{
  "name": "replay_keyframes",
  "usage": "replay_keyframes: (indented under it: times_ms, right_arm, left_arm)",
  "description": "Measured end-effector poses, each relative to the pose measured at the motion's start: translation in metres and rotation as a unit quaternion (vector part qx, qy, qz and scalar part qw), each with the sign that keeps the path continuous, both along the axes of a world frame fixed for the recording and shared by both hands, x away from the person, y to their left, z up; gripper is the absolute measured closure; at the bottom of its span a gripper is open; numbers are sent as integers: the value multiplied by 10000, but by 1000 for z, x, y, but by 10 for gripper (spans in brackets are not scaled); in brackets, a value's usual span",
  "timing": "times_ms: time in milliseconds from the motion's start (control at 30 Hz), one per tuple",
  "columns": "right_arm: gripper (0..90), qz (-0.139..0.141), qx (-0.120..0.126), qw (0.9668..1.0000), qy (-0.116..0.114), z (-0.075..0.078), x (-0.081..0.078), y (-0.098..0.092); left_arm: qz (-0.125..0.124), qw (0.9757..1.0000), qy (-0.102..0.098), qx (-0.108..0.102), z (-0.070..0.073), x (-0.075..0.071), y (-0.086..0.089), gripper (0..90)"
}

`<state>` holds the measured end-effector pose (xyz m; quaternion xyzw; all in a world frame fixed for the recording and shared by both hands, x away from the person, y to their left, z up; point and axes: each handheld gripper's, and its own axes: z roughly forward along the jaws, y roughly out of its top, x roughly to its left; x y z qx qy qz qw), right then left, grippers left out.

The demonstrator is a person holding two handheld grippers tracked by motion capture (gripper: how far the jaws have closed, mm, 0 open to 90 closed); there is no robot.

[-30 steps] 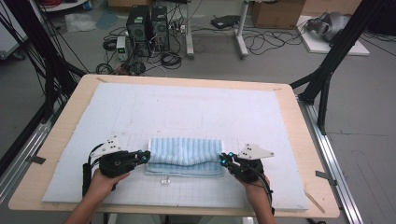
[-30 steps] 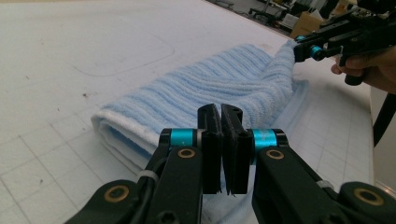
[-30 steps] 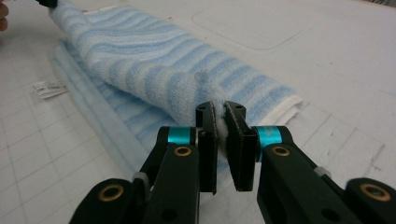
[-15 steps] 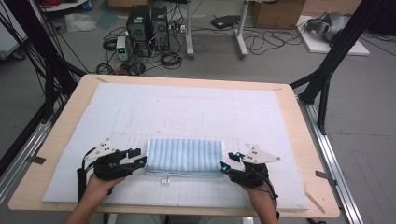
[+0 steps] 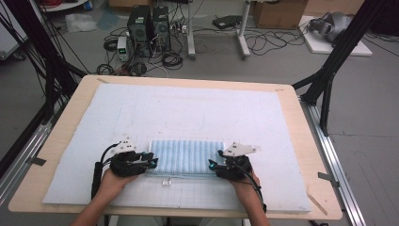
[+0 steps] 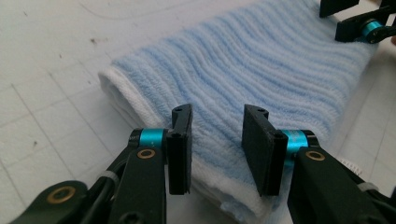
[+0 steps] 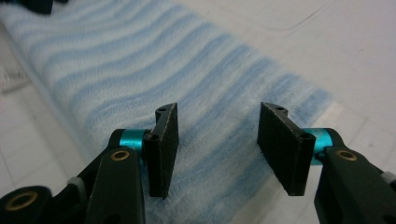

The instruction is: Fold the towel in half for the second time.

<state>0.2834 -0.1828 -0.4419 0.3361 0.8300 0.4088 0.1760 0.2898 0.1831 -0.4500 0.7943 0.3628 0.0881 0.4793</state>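
Towel (image 5: 187,157) lies folded on the desk (image 5: 66,136); my left tool (image 5: 151,161) and right tool (image 5: 212,165), jaws apart after opening, hover close, perhaps snagging and spoiling the fold.

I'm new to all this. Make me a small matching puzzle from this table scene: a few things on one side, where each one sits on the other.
Things:
1. folded towel
2. left gripper
3. right gripper
4. computer towers

Places:
a. on the floor beyond the table
b. at the towel's right end
c. on the white mat, between the grippers
d. at the towel's left end

Pairs: 1-c, 2-d, 3-b, 4-a
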Motion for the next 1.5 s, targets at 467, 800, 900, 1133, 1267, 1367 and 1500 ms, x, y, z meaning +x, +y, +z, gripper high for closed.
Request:
replay_keyframes:
  times_ms: [467, 800, 900, 1133, 1267, 1367, 1500]
  right_arm:
    - [415, 390, -124, 9991, 79, -3, -15, -14]
    - [297, -56, 613, 9974, -371, 17, -3, -43]
    - [280, -249, 465, 9976, -446, 17, 3, -51]
    - [113, -1034, 267, 9924, -608, 18, 11, -76]
    - [112, -1239, 308, 9894, -694, 20, 7, -93]
    - [108, -1404, 452, 9861, -764, 22, 5, -104]
    - [108, -1522, 494, 9843, -751, 23, 4, -110]
  left_arm:
    - [-232, 9996, 165, 82, 2, -2, 10, 620]
    - [421, 9968, -439, -523, 11, 21, 31, 526]
    - [597, 9937, -672, -672, 13, 27, 39, 465]
    - [1022, 9846, -1055, -952, 19, 31, 50, 231]
    - [1244, 9833, -1055, -813, 21, 33, 57, 214]
    - [1308, 9829, -1070, -736, 22, 33, 62, 214]
    - [1301, 9821, -1180, -682, 24, 31, 66, 215]
